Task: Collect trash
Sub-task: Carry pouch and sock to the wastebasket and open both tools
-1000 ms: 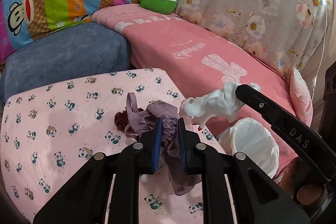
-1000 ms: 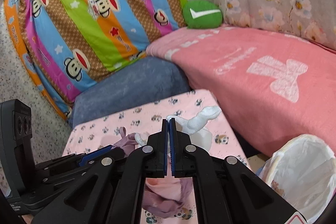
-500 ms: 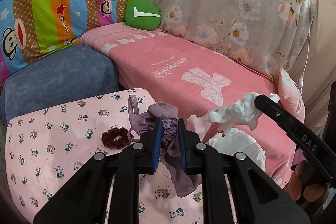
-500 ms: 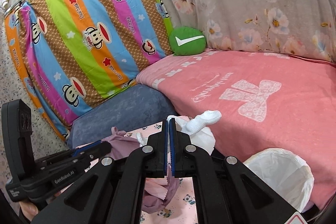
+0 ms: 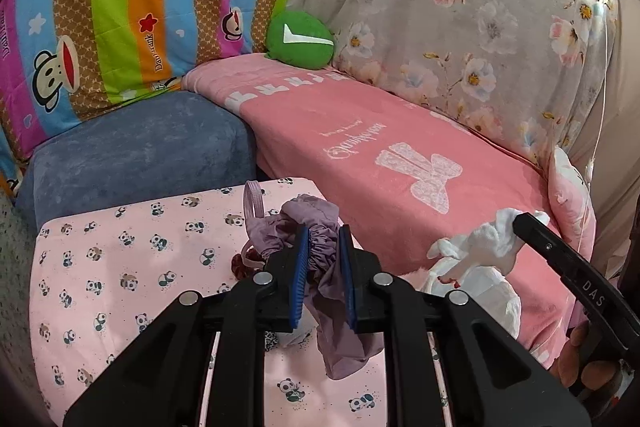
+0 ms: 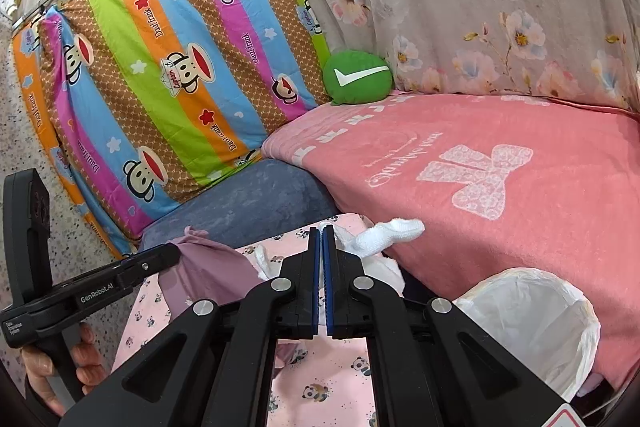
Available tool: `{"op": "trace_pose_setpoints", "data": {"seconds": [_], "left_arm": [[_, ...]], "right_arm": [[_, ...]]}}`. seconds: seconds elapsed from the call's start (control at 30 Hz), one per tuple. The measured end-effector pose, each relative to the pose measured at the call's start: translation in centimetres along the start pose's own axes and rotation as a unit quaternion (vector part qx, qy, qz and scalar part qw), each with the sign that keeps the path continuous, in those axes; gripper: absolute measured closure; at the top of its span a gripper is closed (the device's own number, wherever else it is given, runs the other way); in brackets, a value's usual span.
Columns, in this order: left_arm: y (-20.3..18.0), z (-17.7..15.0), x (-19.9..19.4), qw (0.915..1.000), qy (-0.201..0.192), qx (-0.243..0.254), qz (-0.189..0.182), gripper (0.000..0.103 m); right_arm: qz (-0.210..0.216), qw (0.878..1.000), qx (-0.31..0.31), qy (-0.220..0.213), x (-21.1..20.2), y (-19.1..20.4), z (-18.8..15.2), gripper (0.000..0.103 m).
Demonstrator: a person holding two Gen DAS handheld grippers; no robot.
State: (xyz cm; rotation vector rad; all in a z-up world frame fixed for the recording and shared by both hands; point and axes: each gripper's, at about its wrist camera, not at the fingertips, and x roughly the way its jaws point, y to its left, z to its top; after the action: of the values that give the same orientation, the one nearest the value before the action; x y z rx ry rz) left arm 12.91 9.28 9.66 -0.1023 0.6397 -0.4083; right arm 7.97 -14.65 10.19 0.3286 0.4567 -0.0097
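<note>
My left gripper (image 5: 323, 263) is shut on a mauve cloth (image 5: 320, 255) and holds it above the panda-print table (image 5: 120, 267); the cloth also shows in the right wrist view (image 6: 208, 263). My right gripper (image 6: 321, 247) is shut on a crumpled white tissue (image 6: 384, 235) and holds it up near the table's right edge; the tissue also shows in the left wrist view (image 5: 480, 247). A white-lined trash bin (image 6: 532, 319) stands on the floor below and to the right, also in the left wrist view (image 5: 488, 291).
A dark red scrunchie (image 5: 244, 263) lies on the table under the cloth. A blue cushion (image 5: 140, 155) and a pink-covered sofa (image 5: 380, 131) border the table. A green round pillow (image 5: 300, 35) sits at the back corner.
Both grippers have risen and moved right with their loads. The tissue now hangs over the bin area. The mauve cloth is lifted clear of the table.
</note>
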Motion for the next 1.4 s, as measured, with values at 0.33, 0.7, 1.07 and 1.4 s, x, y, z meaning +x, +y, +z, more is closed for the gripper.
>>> {"op": "trace_pose_setpoints", "data": {"seconds": [0.33,0.7,1.07,1.4], "left_arm": [[0.7,0.7,-1.4,0.9997,-0.021,-0.012,0.001,0.088],[-1.7,1.4,-0.7,0.9996,-0.019,0.01,-0.02,0.088],[-8.1,1.5,1.8,0.9964,-0.002,0.048,-0.07,0.088],[-14.5,0.5,4.8,0.9904,0.027,0.083,-0.107,0.087]], "right_arm": [[0.009,1.0,-0.007,0.002,-0.2,0.8,-0.3,0.099],[0.003,1.0,-0.01,0.0,-0.5,0.9,-0.3,0.099],[-0.036,0.999,0.009,-0.011,-3.1,-3.5,-0.1,0.099],[-0.077,0.996,0.042,-0.013,-5.5,-9.4,-0.6,0.099]]}}
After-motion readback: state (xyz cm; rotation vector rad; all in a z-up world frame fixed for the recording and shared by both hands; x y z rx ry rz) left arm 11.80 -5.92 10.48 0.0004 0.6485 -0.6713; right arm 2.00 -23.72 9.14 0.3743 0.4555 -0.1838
